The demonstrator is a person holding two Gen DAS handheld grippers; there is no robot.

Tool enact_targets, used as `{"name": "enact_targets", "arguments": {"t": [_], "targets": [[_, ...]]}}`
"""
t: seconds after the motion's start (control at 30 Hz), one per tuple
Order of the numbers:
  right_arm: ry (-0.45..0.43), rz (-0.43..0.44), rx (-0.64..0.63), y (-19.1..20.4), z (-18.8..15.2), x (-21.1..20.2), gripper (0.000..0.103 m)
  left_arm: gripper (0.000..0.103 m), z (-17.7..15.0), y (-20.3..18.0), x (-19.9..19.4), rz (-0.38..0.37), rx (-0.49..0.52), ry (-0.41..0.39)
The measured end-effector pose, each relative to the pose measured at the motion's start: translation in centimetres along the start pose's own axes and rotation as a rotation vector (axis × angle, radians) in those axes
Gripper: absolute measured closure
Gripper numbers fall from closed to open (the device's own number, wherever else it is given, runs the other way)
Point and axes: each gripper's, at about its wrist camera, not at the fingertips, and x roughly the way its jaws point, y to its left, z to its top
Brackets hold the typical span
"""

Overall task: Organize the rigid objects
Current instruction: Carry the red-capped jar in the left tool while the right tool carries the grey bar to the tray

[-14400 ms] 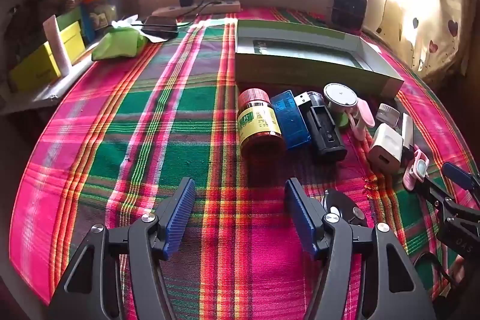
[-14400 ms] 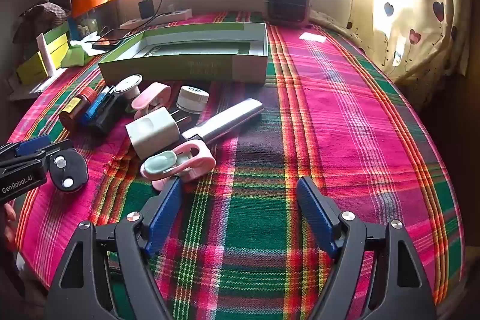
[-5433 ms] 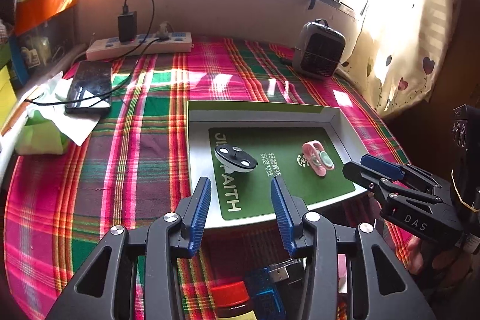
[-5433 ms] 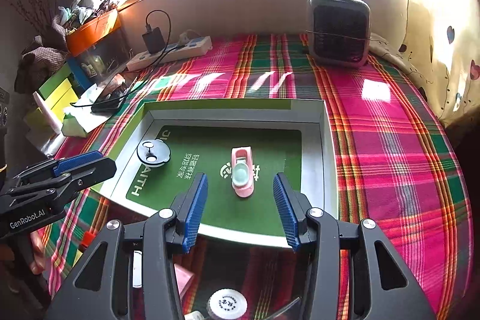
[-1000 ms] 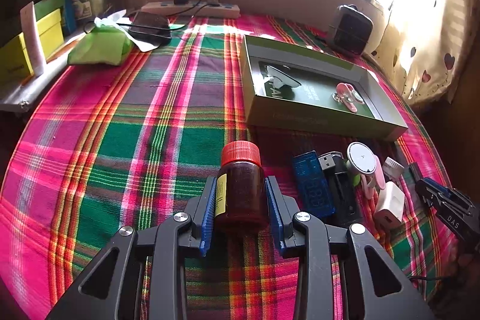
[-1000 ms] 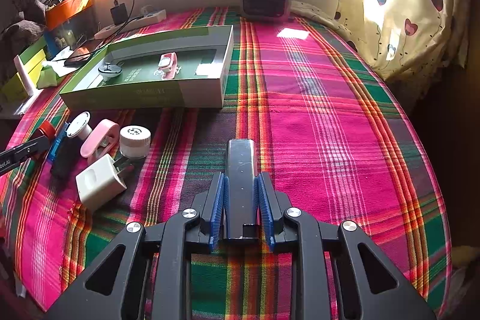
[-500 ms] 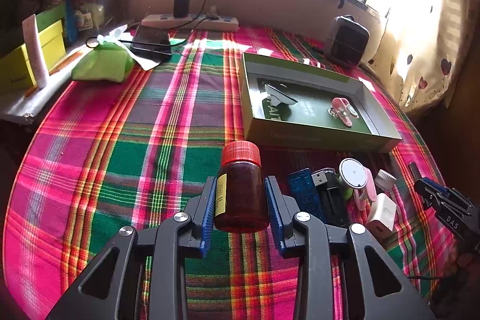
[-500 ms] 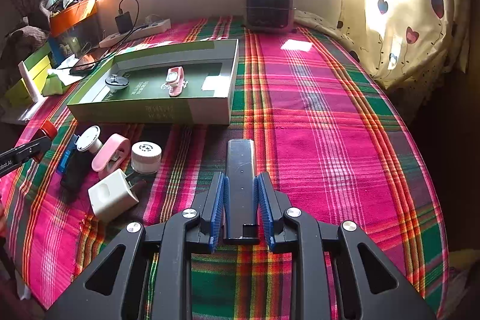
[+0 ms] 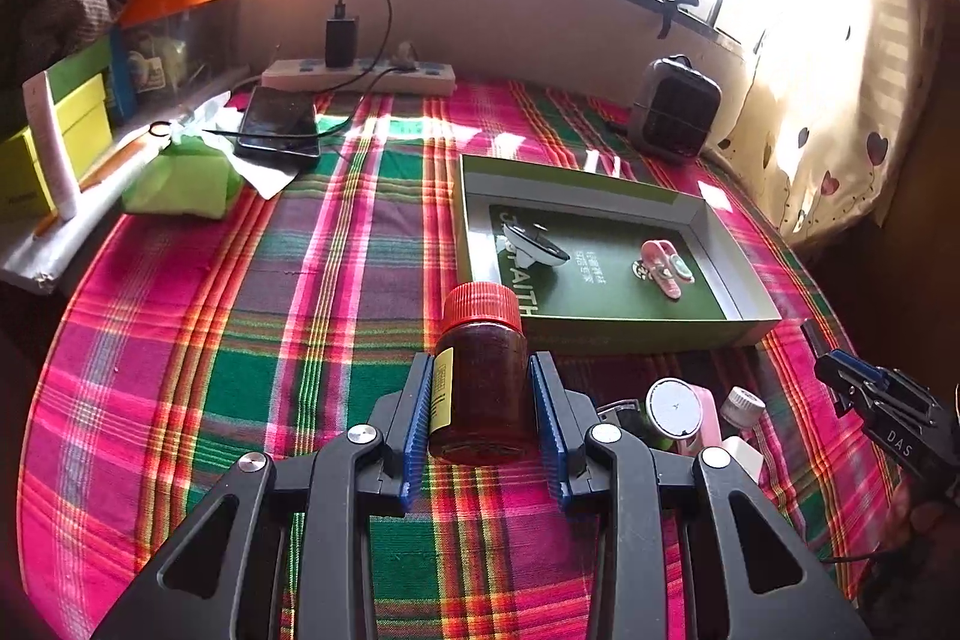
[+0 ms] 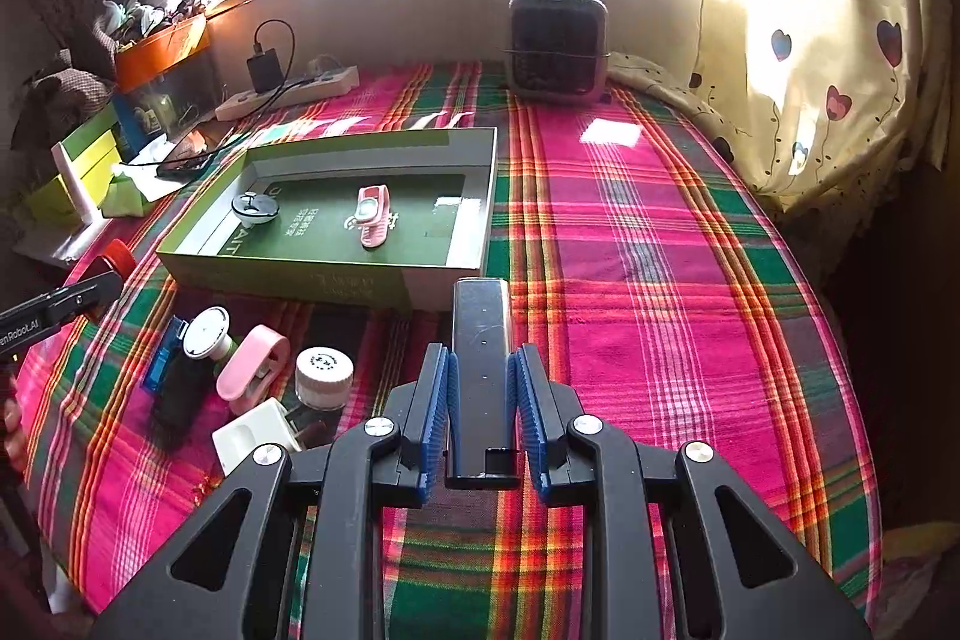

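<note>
My left gripper (image 9: pixel 482 388) is shut on a dark brown bottle (image 9: pixel 483 388) with a red cap, held off the plaid cloth. My right gripper (image 10: pixel 482 382) is shut on a long dark flat bar (image 10: pixel 482 358), also lifted. Ahead lies the green box (image 9: pixel 612 187) (image 10: pixel 384 142); inside it rest a black round disc (image 10: pixel 256 206) and a pink clip (image 10: pixel 372 214). In front of the box lie a blue gadget (image 10: pixel 161 361), a white round-headed item (image 10: pixel 207 331), a pink holder (image 10: pixel 252 361), a small white jar (image 10: pixel 324 376) and a white plug (image 10: pixel 255 439).
A small grey heater (image 10: pixel 558 46) stands at the back. A power strip (image 9: pixel 360 76), a phone (image 9: pixel 279 127) and a green tissue pack (image 9: pixel 180 181) lie at the back left, beside yellow boxes (image 9: pixel 54 142). A heart-patterned curtain (image 10: pixel 840 58) hangs on the right.
Both grippers have risen a little with the bottle and the bar still gripped, and the box and small items sit lower in both views.
</note>
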Motion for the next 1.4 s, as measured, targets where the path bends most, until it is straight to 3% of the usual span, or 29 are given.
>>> {"name": "enact_targets", "arguments": {"t": [0.53, 1.0, 1.4], "targets": [[0.010, 0.046, -0.021, 0.3, 5.0, 2.7, 0.079, 0.072, 5.2, -2.9, 2.8, -0.076, 0.048, -0.002], [0.068, 0.064, -0.037, 1.0, 8.0, 7.4, 0.079, 0.072, 7.6, -6.6, 7.8, -0.141, 0.118, 0.078], [0.127, 0.072, -0.060, 1.9, 9.5, 11.2, 0.079, 0.072, 7.8, -7.9, 12.6, -0.130, 0.148, 0.169]]}}
